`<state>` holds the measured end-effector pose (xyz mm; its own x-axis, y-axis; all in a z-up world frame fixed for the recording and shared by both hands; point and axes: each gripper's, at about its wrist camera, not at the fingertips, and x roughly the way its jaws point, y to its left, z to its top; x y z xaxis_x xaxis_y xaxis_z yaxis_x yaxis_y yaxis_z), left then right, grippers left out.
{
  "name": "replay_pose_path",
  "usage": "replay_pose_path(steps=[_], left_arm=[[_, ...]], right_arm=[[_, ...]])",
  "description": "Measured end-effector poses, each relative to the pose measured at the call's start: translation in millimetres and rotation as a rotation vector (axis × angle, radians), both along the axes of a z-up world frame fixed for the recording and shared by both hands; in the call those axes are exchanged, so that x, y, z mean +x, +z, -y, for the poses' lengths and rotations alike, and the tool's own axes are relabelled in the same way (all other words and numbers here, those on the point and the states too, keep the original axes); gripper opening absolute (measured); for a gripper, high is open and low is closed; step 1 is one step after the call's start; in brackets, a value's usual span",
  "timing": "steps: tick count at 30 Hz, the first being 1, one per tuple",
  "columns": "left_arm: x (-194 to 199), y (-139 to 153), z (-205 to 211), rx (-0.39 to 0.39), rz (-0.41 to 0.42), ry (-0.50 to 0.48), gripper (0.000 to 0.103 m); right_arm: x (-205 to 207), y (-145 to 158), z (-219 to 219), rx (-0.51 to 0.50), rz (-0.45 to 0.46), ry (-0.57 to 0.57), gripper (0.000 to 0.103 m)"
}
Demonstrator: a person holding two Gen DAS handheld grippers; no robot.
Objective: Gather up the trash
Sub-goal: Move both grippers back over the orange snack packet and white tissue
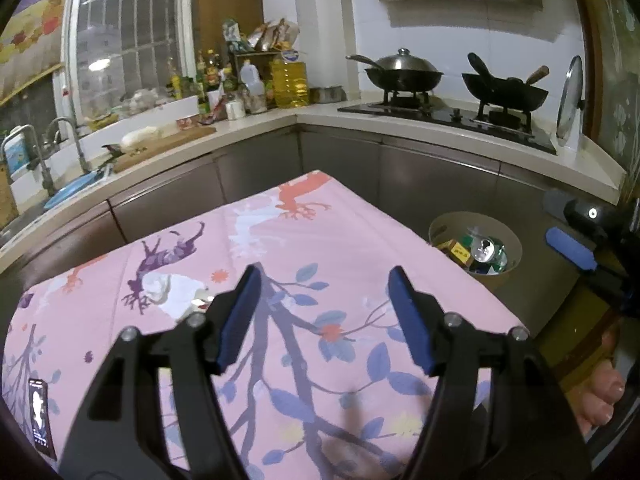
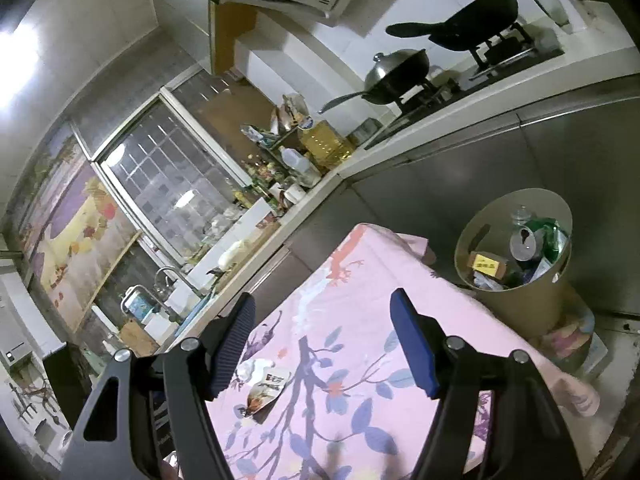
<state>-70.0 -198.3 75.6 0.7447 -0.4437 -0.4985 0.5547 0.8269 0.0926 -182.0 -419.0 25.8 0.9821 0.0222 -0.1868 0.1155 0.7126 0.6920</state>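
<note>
A round beige trash bin point(image 1: 437, 229) stands off the table's right corner, holding cans, a yellow box and green plastic. In the right wrist view the same bin point(image 2: 464, 242) sits right of the pink floral tablecloth point(image 2: 360, 280). A small printed wrapper point(image 2: 267, 391) and a crumpled white scrap point(image 2: 249, 370) lie on the cloth, just left of my right gripper point(image 2: 323, 300), which is open with nothing between its fingers. My left gripper point(image 1: 324, 276) hovers over the tablecloth point(image 1: 304, 236), also open and holding nothing. One blue pad point(image 1: 571, 249) of the right gripper shows at the right edge.
A phone point(image 1: 40, 420) lies at the table's near left corner. Behind the table runs an L-shaped counter point(image 1: 256, 124) with a sink point(image 1: 60, 196), bottles and a stove with two woks point(image 1: 404, 74). A person's fingers point(image 1: 600, 392) show at the lower right.
</note>
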Motion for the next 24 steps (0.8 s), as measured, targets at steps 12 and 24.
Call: replay_pose_path(steps=[12, 24], left_arm=[[-1, -1, -21, 0.0, 0.003, 0.057, 0.068], [10, -6, -30, -0.002, -0.025, 0.106, 0.082]], right_arm=[[3, -6, -6, 0.071, -0.007, 0.033, 0.068], [4, -13, -17, 0.059, -0.109, -0.012, 0.073]])
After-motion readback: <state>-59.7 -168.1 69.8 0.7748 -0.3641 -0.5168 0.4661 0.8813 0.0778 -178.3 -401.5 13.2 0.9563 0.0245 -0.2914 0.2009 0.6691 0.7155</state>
